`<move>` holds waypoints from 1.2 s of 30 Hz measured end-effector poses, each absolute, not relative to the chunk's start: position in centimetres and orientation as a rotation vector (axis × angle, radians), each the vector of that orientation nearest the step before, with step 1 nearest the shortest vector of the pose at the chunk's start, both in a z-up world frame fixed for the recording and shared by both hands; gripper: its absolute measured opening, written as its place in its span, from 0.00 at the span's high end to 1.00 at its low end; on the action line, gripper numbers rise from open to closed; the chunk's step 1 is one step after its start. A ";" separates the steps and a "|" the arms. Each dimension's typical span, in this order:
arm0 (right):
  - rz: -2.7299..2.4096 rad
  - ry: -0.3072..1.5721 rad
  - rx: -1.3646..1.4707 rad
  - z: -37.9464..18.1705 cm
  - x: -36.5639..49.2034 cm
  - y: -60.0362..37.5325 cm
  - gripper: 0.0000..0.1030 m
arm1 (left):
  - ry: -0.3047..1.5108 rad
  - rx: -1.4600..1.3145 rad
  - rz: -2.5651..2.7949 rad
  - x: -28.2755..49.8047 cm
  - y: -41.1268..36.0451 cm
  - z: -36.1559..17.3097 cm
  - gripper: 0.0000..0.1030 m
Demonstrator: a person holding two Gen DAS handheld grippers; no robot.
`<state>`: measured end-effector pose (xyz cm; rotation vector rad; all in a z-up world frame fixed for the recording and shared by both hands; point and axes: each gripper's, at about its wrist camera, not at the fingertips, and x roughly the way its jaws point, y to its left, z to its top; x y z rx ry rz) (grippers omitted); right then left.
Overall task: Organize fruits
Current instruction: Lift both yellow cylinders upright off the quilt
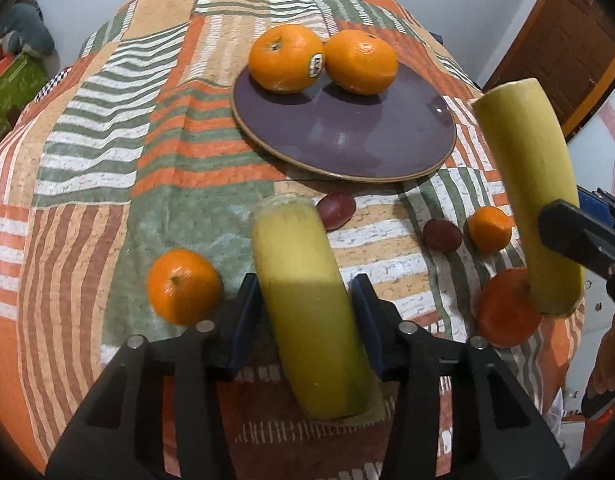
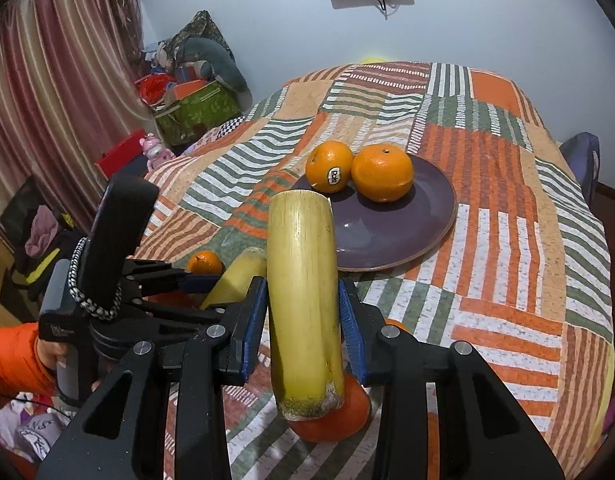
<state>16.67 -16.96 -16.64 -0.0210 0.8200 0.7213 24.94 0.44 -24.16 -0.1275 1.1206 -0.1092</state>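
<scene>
My left gripper (image 1: 305,312) is partly open, its blue pads (image 1: 243,320) straddling a yellow banana piece (image 1: 303,304) that lies on the patchwork cloth (image 1: 107,168). The right pad sits at the fruit's skin; a thin gap shows at the left pad, and I cannot confirm that either pad presses. No lift is visible: the piece rests on the cloth.

My right gripper (image 2: 303,320) is at a narrow setting, clamped on a second banana piece (image 2: 303,304), which is held nearly upright and clear of the cloth, cut end down. In the left wrist view this piece (image 1: 531,200) stands at 3 o'clock with one black finger (image 1: 579,240) across it.

Around the left gripper: a small mandarin (image 1: 183,286) at 9 o'clock, just beside the left pad; a dark red fruit (image 1: 337,210) at 12 o'clock near the far tip of the lying piece; a second dark red fruit (image 1: 442,235) and another small mandarin (image 1: 489,229) at 2 o'clock, side by side. An orange (image 1: 503,308) lies at 3 o'clock, directly beneath the raised piece.

The purple plate (image 1: 347,136) sits at 12 o'clock, well beyond the grippers, carrying a stickered orange (image 1: 285,58) and a plain orange (image 1: 361,62), touching, on its far side. Its near half is bare.

In the right wrist view, a hand (image 2: 47,352) in an orange sleeve (image 2: 11,360) holds the left gripper's handle at 9 o'clock, pointing steeply down at the table.
</scene>
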 end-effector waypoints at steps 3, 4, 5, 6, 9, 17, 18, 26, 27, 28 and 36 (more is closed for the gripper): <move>0.714 0.815 -0.014 -16.4 16.7 -17.5 0.68 | 1.133 -0.124 -0.106 24.1 0.7 -23.8 0.61; 0.710 0.812 -0.013 -16.3 16.7 -17.7 0.68 | 1.137 -0.119 -0.105 23.6 0.6 -23.7 0.61; 0.707 0.811 -0.012 -16.3 16.7 -17.8 0.68 | 1.142 -0.113 -0.106 23.1 0.6 -23.6 0.61; 0.705 0.811 -0.012 -16.3 16.8 -17.9 0.68 | 1.145 -0.110 -0.109 22.6 0.5 -23.5 0.61; 0.701 0.810 -0.013 -16.3 16.7 -18.1 0.68 | 1.154 -0.069 -0.139 21.1 -0.3 -23.3 0.61; 0.688 0.812 -0.012 -16.4 16.6 -18.6 0.68 | 1.168 -0.036 -0.161 21.4 -0.8 -23.5 0.61; 0.684 0.811 -0.011 -16.3 16.6 -18.7 0.68 | 1.167 -0.037 -0.161 21.6 -0.8 -23.6 0.61; 0.656 0.809 0.004 -16.4 17.0 -19.6 0.68 | 1.157 -0.056 -0.171 21.9 -0.3 -23.2 0.62; 0.651 0.809 0.005 -16.4 17.1 -19.7 0.68 | 1.151 -0.060 -0.169 21.8 -0.1 -23.0 0.62; 0.644 0.807 0.005 -16.4 17.2 -19.8 0.68 | 1.142 -0.057 -0.167 21.7 0.0 -22.7 0.62; 0.618 0.810 0.011 -16.4 18.0 -20.1 0.68 | 1.076 -0.046 -0.189 22.5 -0.1 -20.0 0.63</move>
